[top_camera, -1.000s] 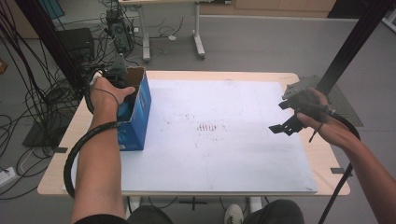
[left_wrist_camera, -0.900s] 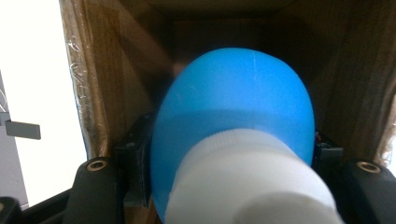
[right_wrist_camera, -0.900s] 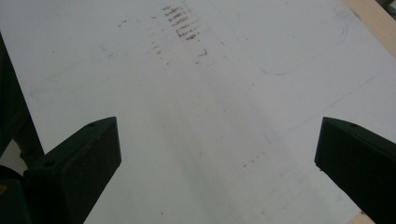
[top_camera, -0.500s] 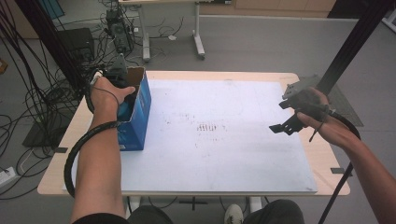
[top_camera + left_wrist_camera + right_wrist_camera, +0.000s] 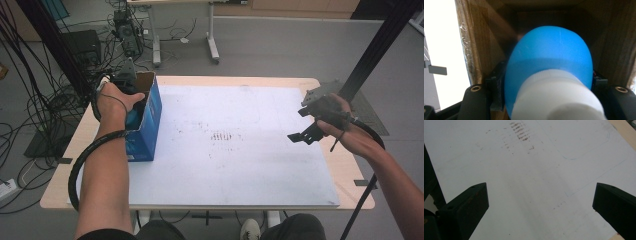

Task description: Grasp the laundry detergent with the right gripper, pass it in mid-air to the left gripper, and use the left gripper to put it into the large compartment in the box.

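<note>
Gripping a blue bottle (image 5: pixel 549 65) inside the cardboard box (image 5: pixel 148 120), the left tongs (image 5: pixel 131 86) are clamping it while the right tongs (image 5: pixel 540 202) are hovering wide open over the counter (image 5: pixel 235 165).

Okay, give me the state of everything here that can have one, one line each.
Blue cardboard box: upright, top open, at the table's left edge.
Blue bottle with white cap: inside the box, clamped.
Left gripper: shut on the bottle.
Right gripper: open, empty, over the white mat.
</note>
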{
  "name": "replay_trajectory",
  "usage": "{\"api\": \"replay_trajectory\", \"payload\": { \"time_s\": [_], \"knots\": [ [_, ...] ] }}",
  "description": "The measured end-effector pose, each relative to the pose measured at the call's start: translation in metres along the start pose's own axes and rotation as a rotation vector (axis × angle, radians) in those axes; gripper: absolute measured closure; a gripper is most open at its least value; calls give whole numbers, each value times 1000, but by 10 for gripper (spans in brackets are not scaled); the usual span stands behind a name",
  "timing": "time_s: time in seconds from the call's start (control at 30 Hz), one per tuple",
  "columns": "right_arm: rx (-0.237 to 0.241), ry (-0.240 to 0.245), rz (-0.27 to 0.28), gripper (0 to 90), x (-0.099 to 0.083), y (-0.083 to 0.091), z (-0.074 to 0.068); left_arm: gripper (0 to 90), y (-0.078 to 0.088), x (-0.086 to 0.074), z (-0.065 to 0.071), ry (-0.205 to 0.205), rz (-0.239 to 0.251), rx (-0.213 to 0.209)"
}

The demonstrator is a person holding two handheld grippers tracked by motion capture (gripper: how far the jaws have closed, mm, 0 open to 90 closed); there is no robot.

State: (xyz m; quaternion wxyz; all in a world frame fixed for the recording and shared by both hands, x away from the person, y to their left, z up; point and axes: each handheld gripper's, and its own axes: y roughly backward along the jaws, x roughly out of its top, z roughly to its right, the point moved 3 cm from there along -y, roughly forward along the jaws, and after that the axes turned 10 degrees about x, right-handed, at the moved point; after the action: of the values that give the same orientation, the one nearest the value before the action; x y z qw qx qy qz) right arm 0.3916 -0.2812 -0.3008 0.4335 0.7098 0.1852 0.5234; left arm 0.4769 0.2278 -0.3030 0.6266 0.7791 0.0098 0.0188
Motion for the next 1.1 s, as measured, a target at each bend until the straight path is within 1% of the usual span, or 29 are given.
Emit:
{"api": "replay_trajectory", "payload": {
  "time_s": [1.1],
  "knots": [
    [-7, -2, 1, 3, 0, 3, 1, 355, -1, 0, 1, -1, 1, 6]
  ]
}}
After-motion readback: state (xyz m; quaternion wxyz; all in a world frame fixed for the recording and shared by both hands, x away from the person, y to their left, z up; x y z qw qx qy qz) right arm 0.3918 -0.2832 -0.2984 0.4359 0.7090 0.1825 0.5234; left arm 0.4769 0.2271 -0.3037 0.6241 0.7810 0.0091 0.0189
